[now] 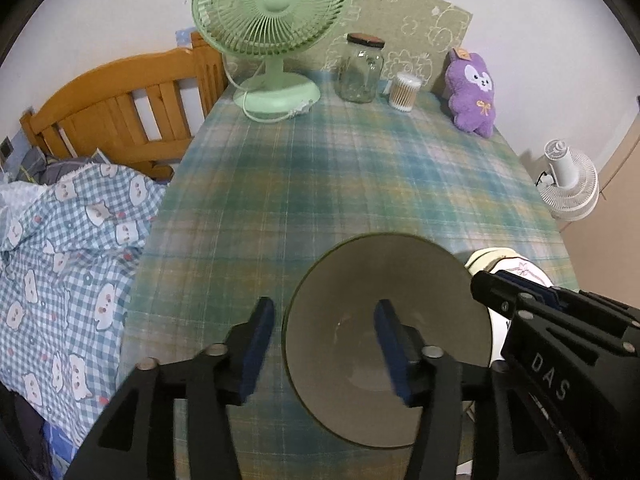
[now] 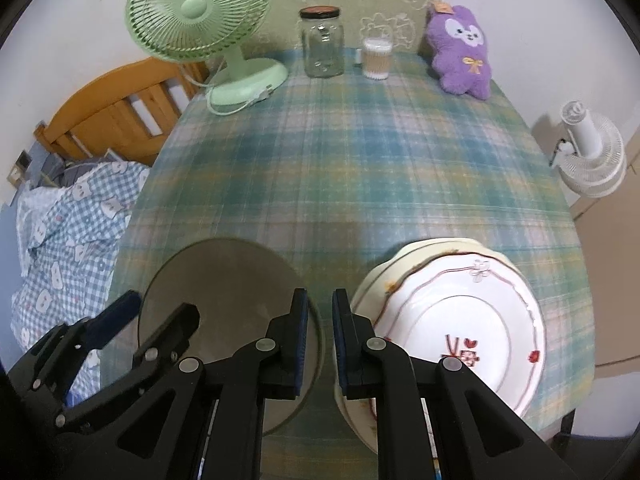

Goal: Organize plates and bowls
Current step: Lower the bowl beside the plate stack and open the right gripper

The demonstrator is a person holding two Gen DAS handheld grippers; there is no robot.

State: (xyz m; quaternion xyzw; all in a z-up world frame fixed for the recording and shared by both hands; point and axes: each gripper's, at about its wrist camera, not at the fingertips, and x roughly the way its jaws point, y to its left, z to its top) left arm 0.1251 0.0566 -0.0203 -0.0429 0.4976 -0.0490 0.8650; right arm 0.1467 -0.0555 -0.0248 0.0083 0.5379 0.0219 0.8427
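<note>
An olive-grey bowl (image 1: 360, 280) (image 2: 224, 276) stands on the plaid tablecloth near the front edge. My left gripper (image 1: 324, 344) (image 2: 160, 306) is open and straddles the bowl's left rim, one finger outside and one inside, pads clear of the rim. To the right of the bowl lies a stack of plates (image 2: 460, 312) (image 1: 516, 266): a white plate with red trim on a cream one. My right gripper (image 2: 320, 296) (image 1: 480, 284) is shut between the bowl and the plates with nothing between its pads. Its right finger hides the left rim of the stack.
Along the back of the table (image 2: 340, 168) stand a green desk fan (image 2: 200, 12), a glass jar (image 2: 322, 44), a cotton swab tub (image 2: 376, 58) and a purple plush (image 2: 460, 52). A bed with a checked quilt (image 1: 60, 248) borders the left; a white fan (image 2: 592, 156) stands off the right edge.
</note>
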